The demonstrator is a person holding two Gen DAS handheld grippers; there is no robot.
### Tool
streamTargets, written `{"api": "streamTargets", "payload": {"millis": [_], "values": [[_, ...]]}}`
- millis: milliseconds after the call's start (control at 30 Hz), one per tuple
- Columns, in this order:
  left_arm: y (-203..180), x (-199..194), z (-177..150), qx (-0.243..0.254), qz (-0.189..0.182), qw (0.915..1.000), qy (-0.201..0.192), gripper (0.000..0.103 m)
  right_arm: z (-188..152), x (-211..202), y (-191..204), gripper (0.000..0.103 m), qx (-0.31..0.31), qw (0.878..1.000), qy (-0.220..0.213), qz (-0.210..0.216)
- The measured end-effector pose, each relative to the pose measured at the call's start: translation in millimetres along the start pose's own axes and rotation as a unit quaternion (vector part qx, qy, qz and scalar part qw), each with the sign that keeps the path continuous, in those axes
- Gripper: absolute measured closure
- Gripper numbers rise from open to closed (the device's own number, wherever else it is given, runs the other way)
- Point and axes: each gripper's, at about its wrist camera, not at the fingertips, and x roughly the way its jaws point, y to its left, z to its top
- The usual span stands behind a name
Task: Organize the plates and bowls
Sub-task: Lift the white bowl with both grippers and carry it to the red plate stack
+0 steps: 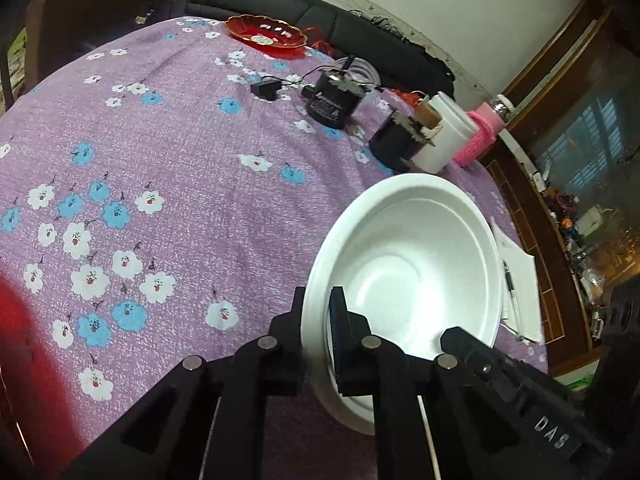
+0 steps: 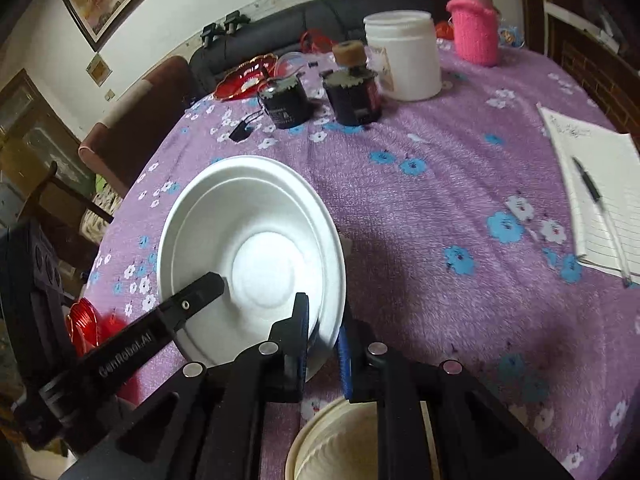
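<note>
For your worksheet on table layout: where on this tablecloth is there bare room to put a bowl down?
Free: the wide stretch between the white bowl and the notepad. Crowded: the far edge, with the red dish, two black cylinders, white tub and pink-sleeved bottle.

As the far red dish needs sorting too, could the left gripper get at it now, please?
Probably not yet: the left gripper is shut on the white bowl. The far red dish lies across open cloth; nothing else blocks it.
</note>
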Motion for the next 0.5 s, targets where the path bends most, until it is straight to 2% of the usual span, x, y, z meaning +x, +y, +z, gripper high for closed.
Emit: {"api": "streamTargets", "payload": {"millis": [133, 300, 500], "values": [[-16.0, -17.5, -9.2, 0.025, 0.008, 0.9996, -0.014, 0.093, -10.7, -20.0, -4.6, 0.088, 0.016, 1.000, -0.016, -0.001], [-33.3, -58.8, -31.3, 0.058, 0.014, 0.9973, -0.043, 0.093, -23.4, -47.4, -1.3, 0.088, 0.016, 0.999, -0.034, 0.005], [-29.0, -100.1, -51.0, 0.054, 0.027, 0.9964, -0.059, 0.093, -47.5, -75.5, 20.9, 0.087, -0.008, 0.998, -0.052, 0.021]]}}
